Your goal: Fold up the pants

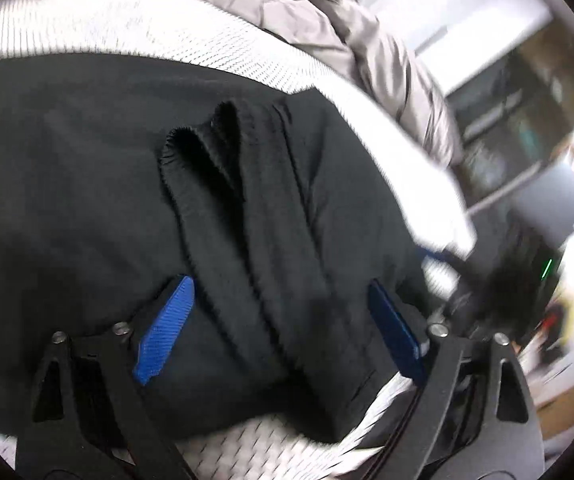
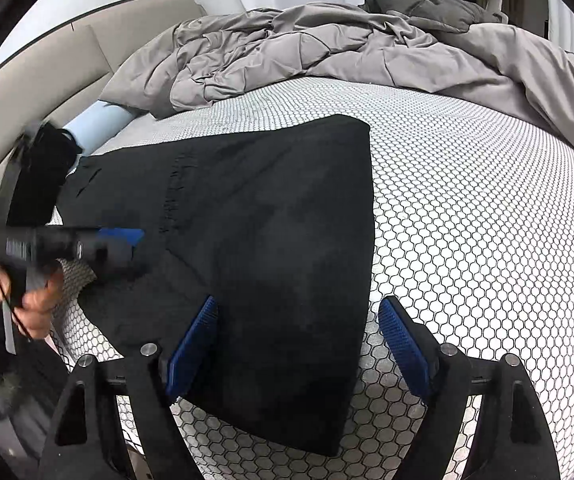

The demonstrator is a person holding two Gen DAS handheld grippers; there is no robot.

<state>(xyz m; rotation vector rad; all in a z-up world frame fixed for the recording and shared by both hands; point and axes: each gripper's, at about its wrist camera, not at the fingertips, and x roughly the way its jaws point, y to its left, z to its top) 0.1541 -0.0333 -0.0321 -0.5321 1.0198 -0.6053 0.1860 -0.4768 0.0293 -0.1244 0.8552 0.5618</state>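
Observation:
The black pants (image 2: 271, 248) lie folded flat on the white honeycomb-patterned mattress (image 2: 467, 220). Their right edge runs straight from far to near. My right gripper (image 2: 299, 340) stands open over the near end, its left pad above the cloth and its right pad over bare mattress. In the left wrist view the ribbed cuffs (image 1: 207, 148) bunch in folds on the pants (image 1: 67, 180). My left gripper (image 1: 279, 320) is open, its blue pads standing either side of the bunched folds without pressing them. From the right wrist view a hand (image 2: 35, 304) holds the left gripper (image 2: 127, 240) low over the pants' left part.
A crumpled grey duvet (image 2: 327, 48) covers the far side of the bed. A beige headboard (image 2: 47, 72) and a light blue roll (image 2: 95, 124) lie at the left. The mattress edge runs along the near left. Blurred shelves (image 1: 507, 120) show to the right.

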